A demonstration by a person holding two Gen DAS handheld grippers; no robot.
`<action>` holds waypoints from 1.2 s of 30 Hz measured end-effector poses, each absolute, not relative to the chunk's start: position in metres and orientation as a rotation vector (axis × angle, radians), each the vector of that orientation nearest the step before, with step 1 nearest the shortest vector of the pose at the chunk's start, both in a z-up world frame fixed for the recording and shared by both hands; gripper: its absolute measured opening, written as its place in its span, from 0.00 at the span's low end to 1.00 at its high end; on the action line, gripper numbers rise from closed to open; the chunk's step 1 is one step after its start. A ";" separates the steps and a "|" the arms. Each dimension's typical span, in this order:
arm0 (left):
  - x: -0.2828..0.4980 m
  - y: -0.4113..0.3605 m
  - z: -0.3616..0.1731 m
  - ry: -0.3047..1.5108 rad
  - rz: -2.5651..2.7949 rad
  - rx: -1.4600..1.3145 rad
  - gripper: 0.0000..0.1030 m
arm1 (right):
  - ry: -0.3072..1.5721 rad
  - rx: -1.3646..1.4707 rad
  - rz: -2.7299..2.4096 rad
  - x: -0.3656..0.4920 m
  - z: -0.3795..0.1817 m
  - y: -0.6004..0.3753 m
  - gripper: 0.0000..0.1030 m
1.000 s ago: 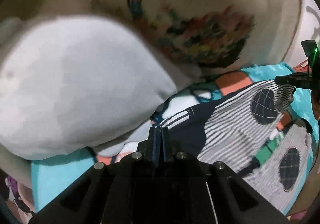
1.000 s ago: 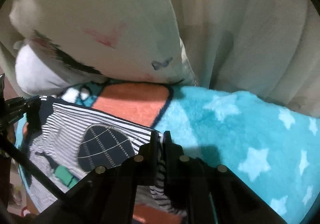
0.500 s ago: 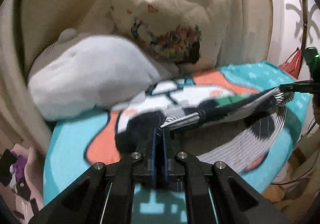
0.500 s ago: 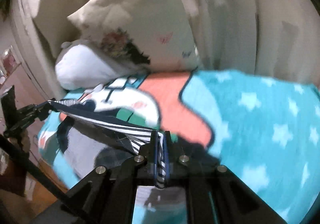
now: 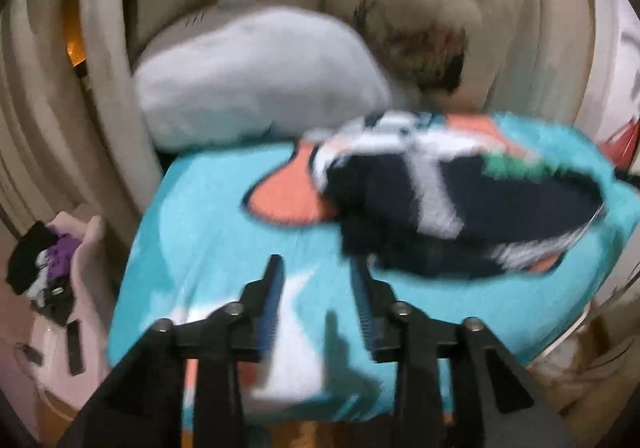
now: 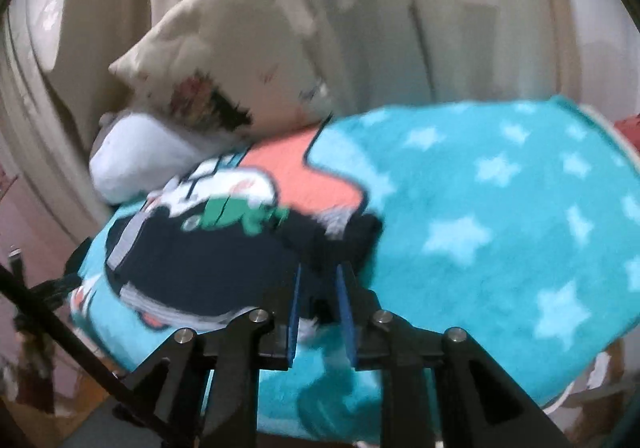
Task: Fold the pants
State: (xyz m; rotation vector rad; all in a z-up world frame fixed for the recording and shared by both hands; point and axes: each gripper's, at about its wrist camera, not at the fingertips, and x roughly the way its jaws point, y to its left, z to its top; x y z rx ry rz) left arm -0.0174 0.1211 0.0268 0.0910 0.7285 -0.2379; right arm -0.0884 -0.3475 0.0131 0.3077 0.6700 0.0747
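Note:
The pants, dark navy with grey and striped parts, lie folded over on the turquoise star blanket. They also show in the right wrist view. My left gripper is open and empty, above the blanket just left of and before the pants. My right gripper is open, its fingers standing close over the near right edge of the pants, holding nothing. Both views are blurred by motion.
A white plush cushion and a cream printed pillow rest at the back of the blanket against pale curtains. A pink heap with dark clothing lies on the floor at left. A black stand is at lower left.
Both grippers have opened and let go of the pants, which dropped folded onto the blanket. Both grippers have drawn back from the pillows toward the blanket's near edge.

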 end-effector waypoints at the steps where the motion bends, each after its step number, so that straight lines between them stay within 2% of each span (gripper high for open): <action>1: -0.014 0.116 0.033 0.722 -0.252 0.081 0.50 | 0.664 0.318 0.091 -0.082 0.017 -0.346 0.19; 2: -0.007 0.107 0.039 0.717 -0.267 0.068 0.60 | 0.660 0.333 0.119 -0.075 0.019 -0.344 0.19; 3: 0.002 0.096 0.043 0.717 -0.277 0.060 0.64 | 0.657 0.349 0.148 -0.069 0.020 -0.340 0.22; 4: 0.015 0.080 0.046 0.724 -0.303 0.054 0.65 | 0.660 0.381 0.194 -0.059 0.018 -0.332 0.25; 6: 0.031 0.060 0.044 0.744 -0.342 0.050 0.65 | 0.678 0.421 0.251 -0.044 0.011 -0.322 0.36; 7: 0.042 0.051 0.040 0.764 -0.347 0.048 0.65 | 0.694 0.441 0.278 -0.035 0.005 -0.315 0.37; 13: 0.091 0.054 -0.031 0.977 -0.150 0.046 0.67 | 0.824 0.469 0.219 0.004 -0.045 -0.312 0.37; 14: 0.088 0.066 -0.036 0.970 -0.177 -0.021 0.68 | 0.827 0.459 0.179 0.005 -0.051 -0.318 0.34; 15: 0.082 0.073 -0.037 0.943 -0.193 -0.044 0.68 | 0.819 0.478 0.173 0.004 -0.054 -0.325 0.25; 16: 0.078 0.075 -0.037 0.941 -0.199 -0.040 0.68 | 0.808 0.523 0.170 0.002 -0.058 -0.335 0.22; 22: 0.051 0.072 -0.037 0.921 -0.162 0.009 0.68 | 0.697 0.616 0.062 -0.022 -0.045 -0.368 0.23; 23: 0.048 0.073 -0.037 0.921 -0.162 0.010 0.68 | 0.679 0.622 0.041 -0.025 -0.040 -0.373 0.25; 25: 0.047 0.076 -0.032 0.921 -0.164 0.003 0.68 | 0.662 0.636 0.012 -0.033 -0.035 -0.383 0.38; 26: 0.046 0.077 -0.032 0.919 -0.167 0.001 0.68 | 0.664 0.633 -0.005 -0.035 -0.033 -0.388 0.57; 27: 0.049 0.076 -0.032 0.918 -0.170 0.001 0.68 | 0.665 0.628 -0.019 -0.036 -0.031 -0.391 0.63; 36: 0.023 0.084 -0.008 0.837 -0.210 -0.042 0.68 | 0.748 0.664 0.062 -0.019 -0.054 -0.386 0.62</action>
